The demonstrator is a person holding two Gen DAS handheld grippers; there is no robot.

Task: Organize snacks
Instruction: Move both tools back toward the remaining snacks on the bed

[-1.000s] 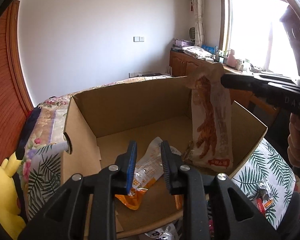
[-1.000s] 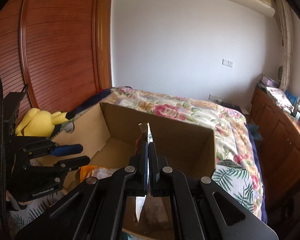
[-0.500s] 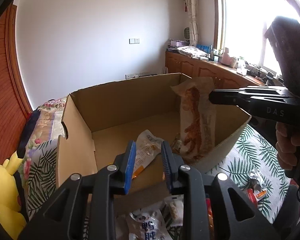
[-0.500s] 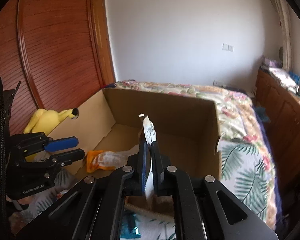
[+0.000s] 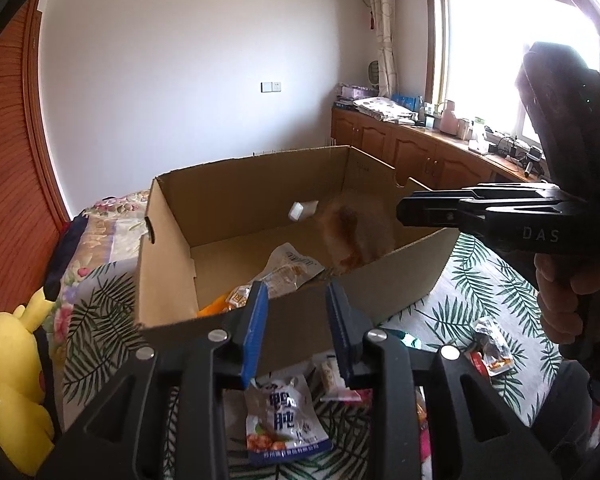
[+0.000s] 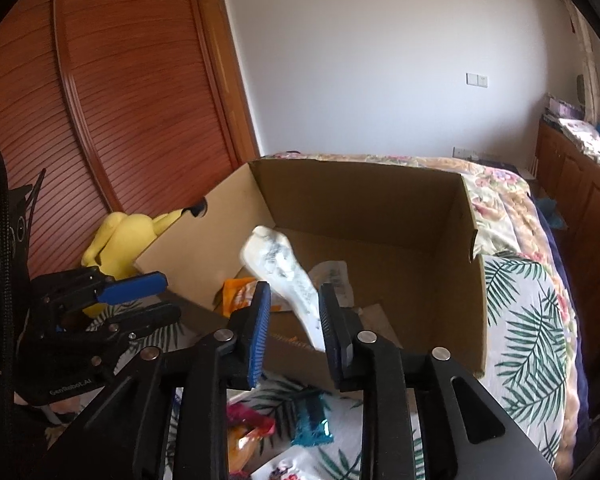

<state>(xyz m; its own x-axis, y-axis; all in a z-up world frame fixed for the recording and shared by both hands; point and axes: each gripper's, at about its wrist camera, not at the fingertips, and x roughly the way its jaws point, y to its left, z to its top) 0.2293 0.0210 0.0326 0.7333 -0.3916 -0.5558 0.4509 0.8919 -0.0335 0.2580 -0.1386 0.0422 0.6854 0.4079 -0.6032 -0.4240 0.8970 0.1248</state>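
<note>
The right gripper (image 6: 292, 312) was opening over the open brown cardboard box (image 6: 452, 280) on the palm-print bedspread (image 6: 540, 340), a blurred white-and-orange snack packet (image 6: 288, 276) loose between its pads above the box floor. The left gripper (image 5: 294, 320), empty and opening narrowly, hovered at the box's near wall above a white pouch with blue lettering (image 5: 284, 420) on the bed.

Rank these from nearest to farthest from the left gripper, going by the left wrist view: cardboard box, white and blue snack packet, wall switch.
1. white and blue snack packet, just below the left gripper
2. cardboard box, straight ahead
3. wall switch, far wall
</note>
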